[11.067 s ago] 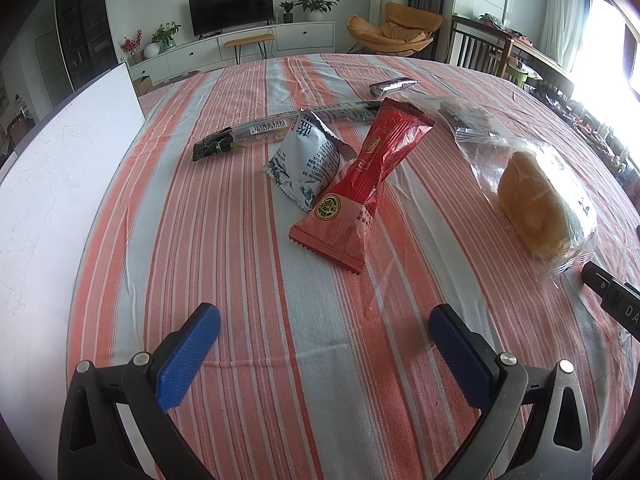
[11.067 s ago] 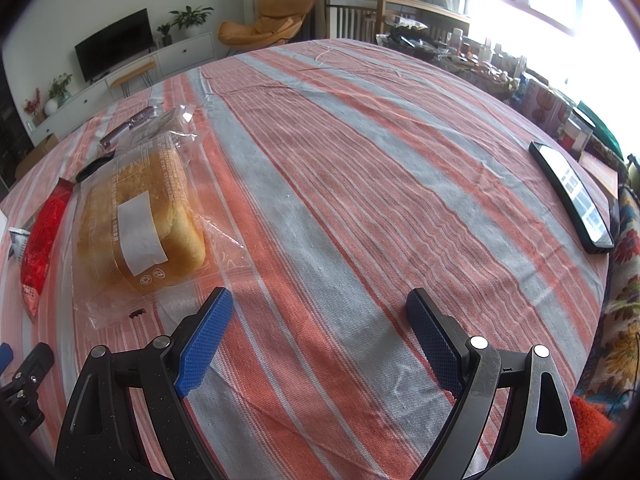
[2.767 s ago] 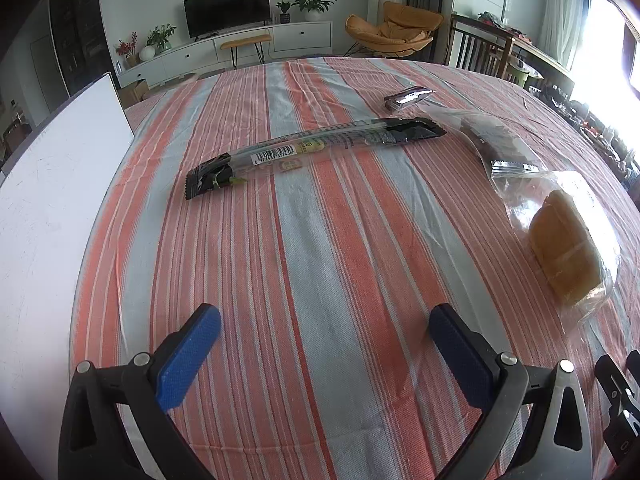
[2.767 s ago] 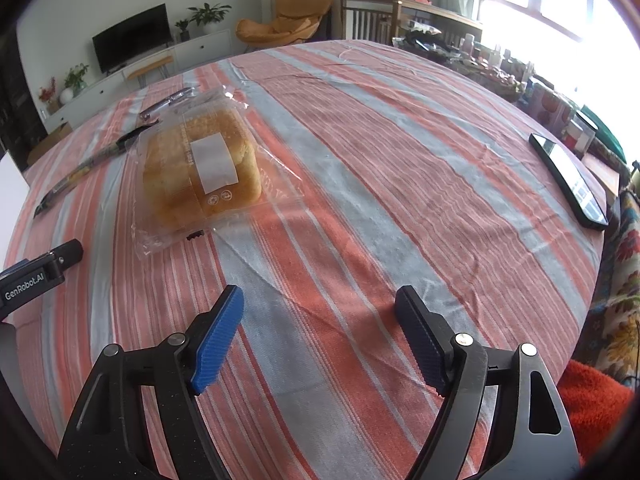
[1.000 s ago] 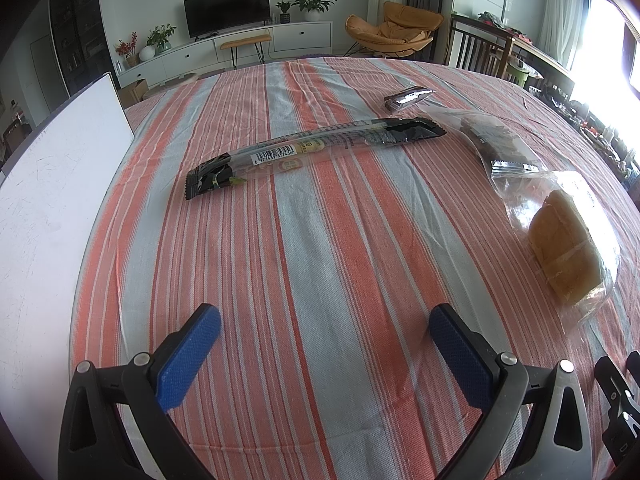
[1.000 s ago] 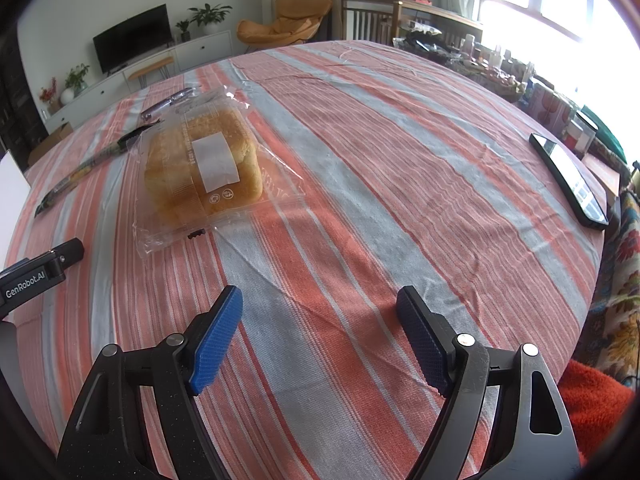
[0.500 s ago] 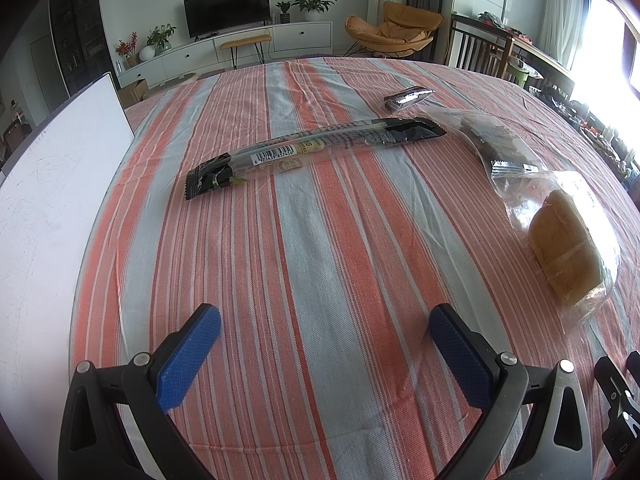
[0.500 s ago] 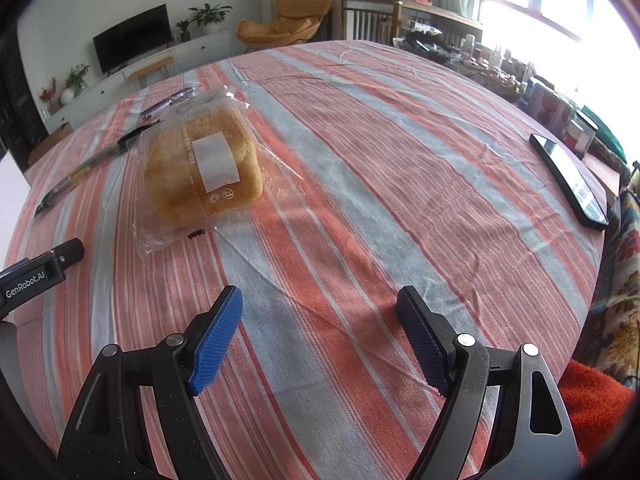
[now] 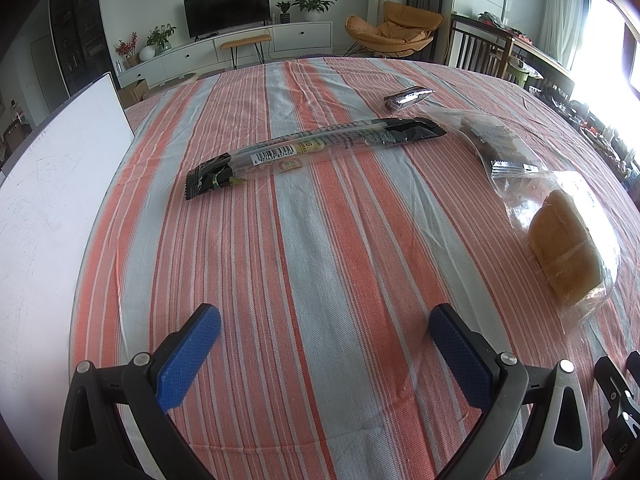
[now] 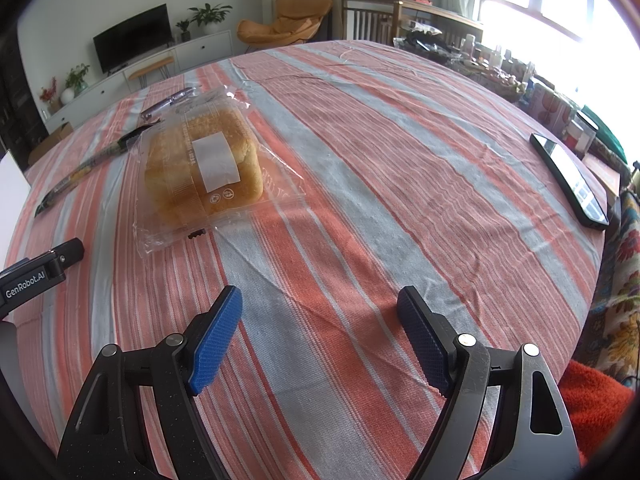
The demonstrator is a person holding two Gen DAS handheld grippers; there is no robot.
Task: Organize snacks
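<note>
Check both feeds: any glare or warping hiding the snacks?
Left wrist view: window blown out at right, long snack pack sharp, glints on bread bag. Right wrist view: window washes out top right; fisheye bows the tablecloth; bread bag clear.

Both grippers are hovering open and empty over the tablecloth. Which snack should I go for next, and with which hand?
Probably ease the right gripper forward to the bagged bread: it is the nearest snack, just ahead-left of its open jaws. The long dark packet lies farther off, ahead of the left gripper.
</note>
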